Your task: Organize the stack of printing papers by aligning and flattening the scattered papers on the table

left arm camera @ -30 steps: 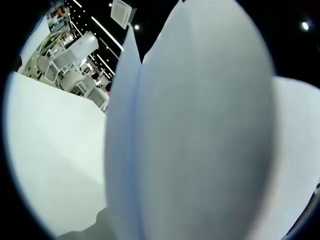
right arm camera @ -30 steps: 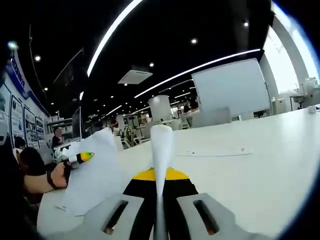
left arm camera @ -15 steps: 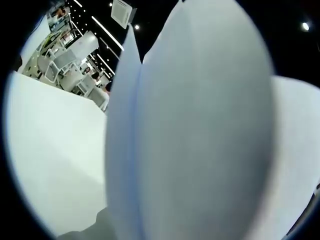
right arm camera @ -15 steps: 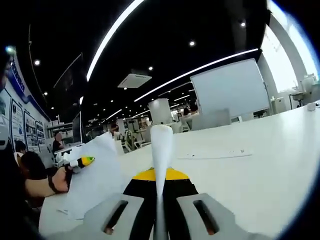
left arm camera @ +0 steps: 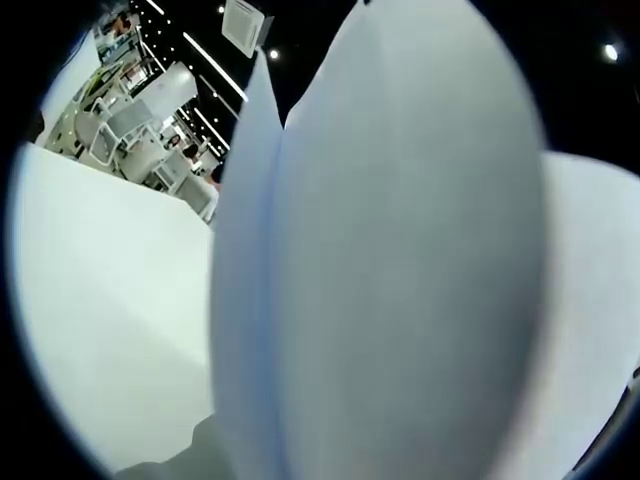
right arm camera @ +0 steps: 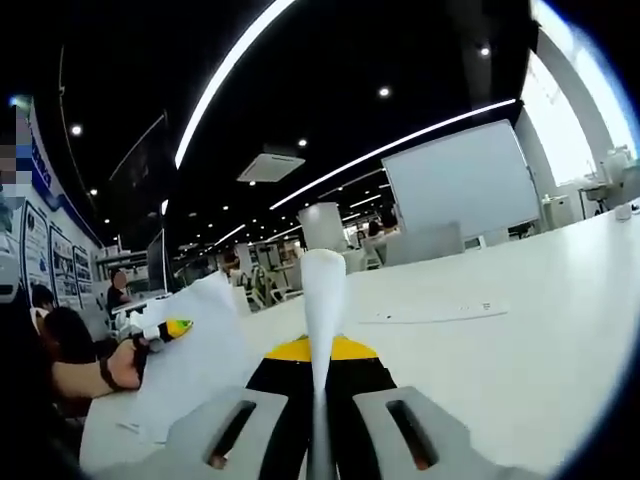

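White printing papers (left arm camera: 400, 260) stand close before the left gripper view's camera, bowed, and hide that gripper's jaws. In the right gripper view the left gripper (right arm camera: 165, 331), with a yellow-green tip and held by a hand (right arm camera: 125, 368), is shut on the side of a white sheet bundle (right arm camera: 200, 345) above the table. My right gripper (right arm camera: 320, 425) is shut on a thin stack of paper (right arm camera: 322, 290), seen edge-on and rising straight up between its grey jaws.
The white table (right arm camera: 500, 350) stretches far to the right and ahead. One flat sheet (right arm camera: 430, 315) lies on it further off. A whiteboard (right arm camera: 460, 185) and office desks stand behind. White table surface (left arm camera: 100, 300) lies left of the papers.
The right gripper view has shifted slightly. Both grippers keep the same hold on the papers, and the left gripper view is unchanged.
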A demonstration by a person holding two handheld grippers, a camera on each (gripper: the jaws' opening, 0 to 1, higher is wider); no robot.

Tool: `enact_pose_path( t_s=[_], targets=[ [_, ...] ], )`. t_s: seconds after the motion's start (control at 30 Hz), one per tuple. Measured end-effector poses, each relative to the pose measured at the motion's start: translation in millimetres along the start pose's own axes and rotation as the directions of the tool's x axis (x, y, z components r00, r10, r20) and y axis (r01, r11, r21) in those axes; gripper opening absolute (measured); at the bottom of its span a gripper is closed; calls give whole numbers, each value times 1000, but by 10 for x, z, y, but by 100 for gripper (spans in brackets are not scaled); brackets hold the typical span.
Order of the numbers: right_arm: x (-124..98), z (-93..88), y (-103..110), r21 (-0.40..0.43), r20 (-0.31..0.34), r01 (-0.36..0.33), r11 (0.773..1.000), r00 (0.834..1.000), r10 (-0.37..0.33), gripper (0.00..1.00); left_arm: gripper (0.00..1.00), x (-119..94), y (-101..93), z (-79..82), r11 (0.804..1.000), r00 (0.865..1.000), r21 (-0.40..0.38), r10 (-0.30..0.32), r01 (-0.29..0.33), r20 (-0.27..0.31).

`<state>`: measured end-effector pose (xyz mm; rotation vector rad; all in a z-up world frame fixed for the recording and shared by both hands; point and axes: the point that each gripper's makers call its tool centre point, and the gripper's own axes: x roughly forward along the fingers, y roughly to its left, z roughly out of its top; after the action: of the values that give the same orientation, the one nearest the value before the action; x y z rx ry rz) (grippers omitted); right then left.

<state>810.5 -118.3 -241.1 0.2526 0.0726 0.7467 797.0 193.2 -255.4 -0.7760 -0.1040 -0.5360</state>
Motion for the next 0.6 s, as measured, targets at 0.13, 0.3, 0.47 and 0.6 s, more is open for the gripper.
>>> enact_pose_path(
  t_s=[0.13, 0.3, 0.47, 0.6],
  targets=[
    [-4, 14, 7, 1, 7, -2, 1000, 1000, 2, 0, 6, 0, 0, -1, 1000, 1000, 1, 0, 0, 0],
    [-7, 24, 13, 6, 12, -6, 1000, 1000, 6, 0, 6, -2, -5, -3, 1000, 1000, 2, 0, 0, 0],
    [-9, 29, 16, 7, 17, -7, 1000, 1000, 7, 0, 6, -2, -3, -5, 1000, 1000, 2, 1, -1, 0],
    [-12, 41, 29, 11, 23, -14, 1000, 1000, 13, 0, 6, -2, 10, -3, 1000, 1000, 3, 1, -1, 0]
  ],
)
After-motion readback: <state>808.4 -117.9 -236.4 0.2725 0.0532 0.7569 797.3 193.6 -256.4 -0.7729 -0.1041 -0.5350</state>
